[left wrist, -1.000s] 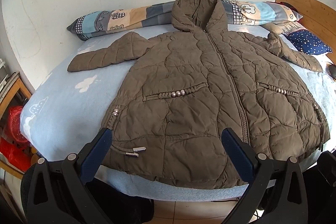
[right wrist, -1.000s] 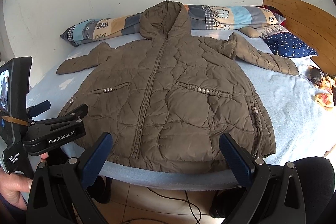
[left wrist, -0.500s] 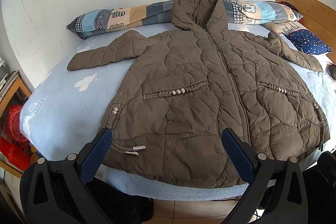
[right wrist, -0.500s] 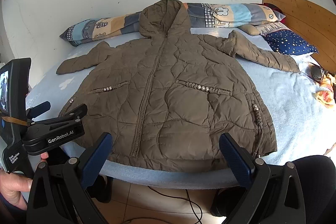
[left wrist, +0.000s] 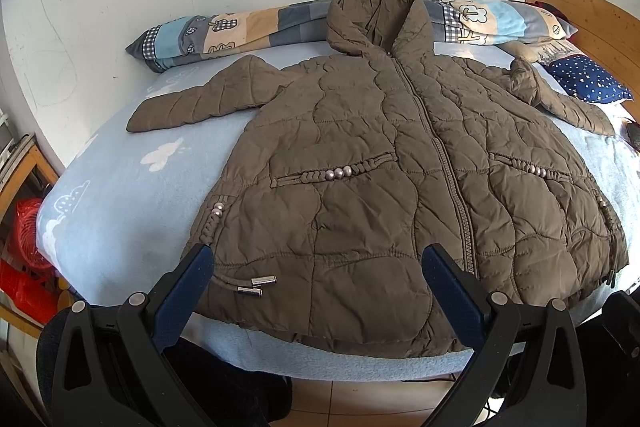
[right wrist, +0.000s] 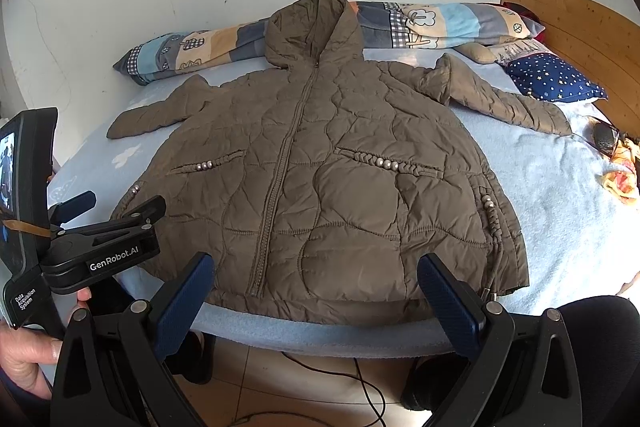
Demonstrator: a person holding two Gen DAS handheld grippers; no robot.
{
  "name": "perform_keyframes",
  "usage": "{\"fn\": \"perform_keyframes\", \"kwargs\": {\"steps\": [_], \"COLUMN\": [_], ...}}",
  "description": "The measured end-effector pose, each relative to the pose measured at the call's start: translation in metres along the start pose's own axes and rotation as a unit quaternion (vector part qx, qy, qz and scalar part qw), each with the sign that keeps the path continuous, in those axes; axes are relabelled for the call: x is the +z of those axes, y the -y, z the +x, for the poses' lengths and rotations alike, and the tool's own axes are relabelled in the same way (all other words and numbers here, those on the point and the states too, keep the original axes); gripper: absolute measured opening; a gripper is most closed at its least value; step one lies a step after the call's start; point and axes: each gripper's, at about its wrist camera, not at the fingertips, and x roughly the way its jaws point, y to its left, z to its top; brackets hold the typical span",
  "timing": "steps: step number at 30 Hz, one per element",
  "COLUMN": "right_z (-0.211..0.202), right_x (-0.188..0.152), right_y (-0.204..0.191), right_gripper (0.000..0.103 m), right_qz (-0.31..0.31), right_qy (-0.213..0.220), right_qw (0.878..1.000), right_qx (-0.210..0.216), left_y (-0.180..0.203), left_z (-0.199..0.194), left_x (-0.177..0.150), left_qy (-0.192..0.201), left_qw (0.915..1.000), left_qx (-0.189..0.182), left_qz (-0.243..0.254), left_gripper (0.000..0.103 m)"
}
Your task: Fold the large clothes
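The left gripper [left wrist: 316, 279] hangs at the bed's [left wrist: 120, 227] near edge, jaws apart and empty, over the hem of the jacket [left wrist: 400, 167]. The jacket lies flat, zipped, front up, across the bed's middle, hood toward the far edge, sleeves spread. Right of it, the right gripper [right wrist: 314, 285] is likewise spread wide, gripping nothing, near the hem.

You had one brown coat [left wrist: 360, 163] with two sleeves, one long pillow [left wrist: 240, 31], one starry pillow [left wrist: 588, 83], and two grippers.
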Motion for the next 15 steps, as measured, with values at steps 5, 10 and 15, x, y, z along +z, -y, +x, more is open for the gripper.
{"fn": "perform_keyframes", "kwargs": {"steps": [5,10,15], "right_z": [0.001,-0.002,-0.003], "right_x": [0.011,0.04,0.082], "right_y": [0.018,0.058,0.113], "right_gripper": [0.102,0.102,0.102], "right_qz": [0.031,0.071,0.117], "right_qy": [0.0,0.018,0.054], "right_qw": [1.0,0.997,0.99], "right_qx": [0.002,-0.02,-0.058], "left_y": [0.0,-0.005,-0.008], "left_z": [0.001,0.004,0.01], "left_x": [0.001,0.017,0.051], "left_qy": [0.0,0.003,0.027], "left_qw": [1.0,0.9999,0.9996], "left_qx": [-0.001,-0.012,-0.005], "left_qz": [-0.005,-0.008,-0.007], "left_gripper": [0.103,0.103,0.103]}}
